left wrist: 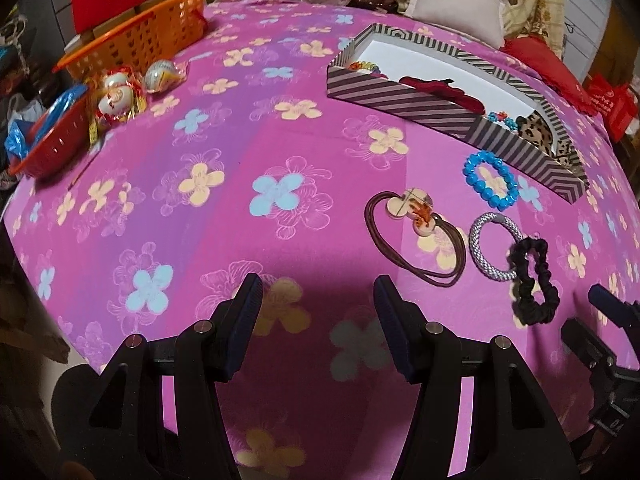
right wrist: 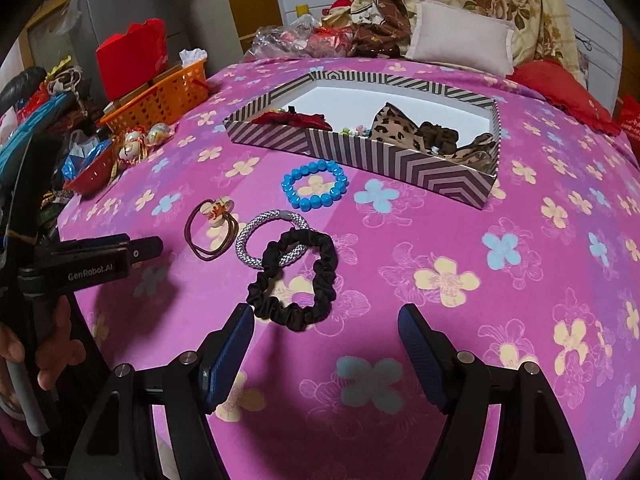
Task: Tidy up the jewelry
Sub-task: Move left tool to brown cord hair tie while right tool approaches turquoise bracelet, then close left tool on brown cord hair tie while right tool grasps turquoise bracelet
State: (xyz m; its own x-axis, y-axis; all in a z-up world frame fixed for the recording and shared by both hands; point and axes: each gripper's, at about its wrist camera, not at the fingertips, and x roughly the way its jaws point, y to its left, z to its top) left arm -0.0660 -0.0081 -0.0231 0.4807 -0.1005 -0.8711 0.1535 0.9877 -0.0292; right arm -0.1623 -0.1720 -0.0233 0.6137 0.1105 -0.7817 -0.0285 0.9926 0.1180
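Several hair ties and bracelets lie on the pink flowered cloth [right wrist: 440,240]: a black scrunchie [right wrist: 326,276] overlapping a silver woven ring [right wrist: 244,240], a brown elastic with a charm [right wrist: 218,208], and a blue bead bracelet [right wrist: 316,203]. Behind them a striped box [right wrist: 360,148] holds red, leopard-print and dark scrunchies. My right gripper [right wrist: 325,308] is open just in front of the black scrunchie, apart from it. My left gripper [left wrist: 318,288] is open over bare cloth, left of the brown elastic [left wrist: 416,208], silver ring [left wrist: 476,240] and scrunchie [left wrist: 534,316].
An orange basket [left wrist: 140,36], a red bowl [left wrist: 52,148] and wrapped ornaments [left wrist: 120,96] sit at the far left edge. A pale pillow [right wrist: 460,36], plastic bags [right wrist: 288,40] and bedding lie behind the box. A hand [right wrist: 52,344] holds the left gripper's handle.
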